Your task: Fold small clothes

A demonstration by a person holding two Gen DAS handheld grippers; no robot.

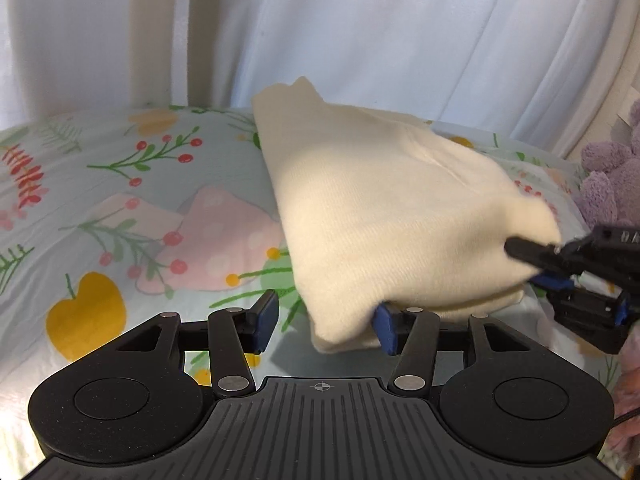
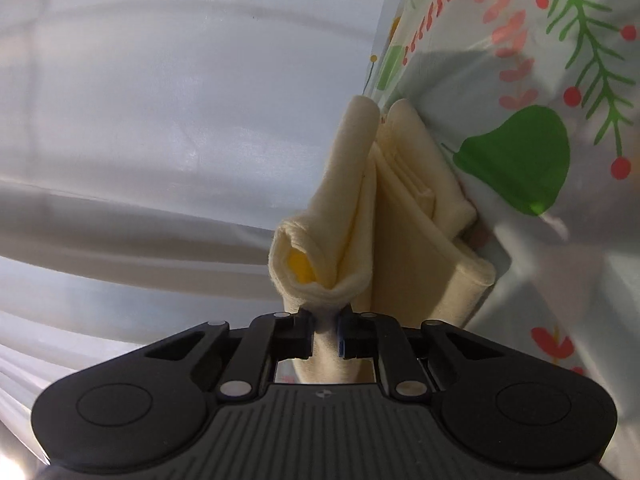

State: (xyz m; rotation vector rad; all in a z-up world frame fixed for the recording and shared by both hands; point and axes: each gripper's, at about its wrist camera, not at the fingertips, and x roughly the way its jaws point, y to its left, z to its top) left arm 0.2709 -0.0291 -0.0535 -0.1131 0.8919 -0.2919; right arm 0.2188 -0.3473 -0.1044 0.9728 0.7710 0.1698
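Note:
A cream folded garment (image 1: pixel 392 216) lies on the floral bedsheet (image 1: pixel 120 200). My left gripper (image 1: pixel 326 326) is open; its right finger pad (image 1: pixel 385 330) touches the garment's near corner, and its left pad is apart over the sheet. My right gripper (image 1: pixel 538 264) comes in from the right, with its black finger on top of the garment's right edge. In the right wrist view the right gripper (image 2: pixel 325 334) is shut on a bunched cream fold of the garment (image 2: pixel 360 216), lifted a little off the layers below.
A purple plush toy (image 1: pixel 612 176) sits at the right edge of the bed. White curtains (image 1: pixel 360 32) hang behind the bed. The floral sheet (image 2: pixel 560 120) fills the right side of the right wrist view.

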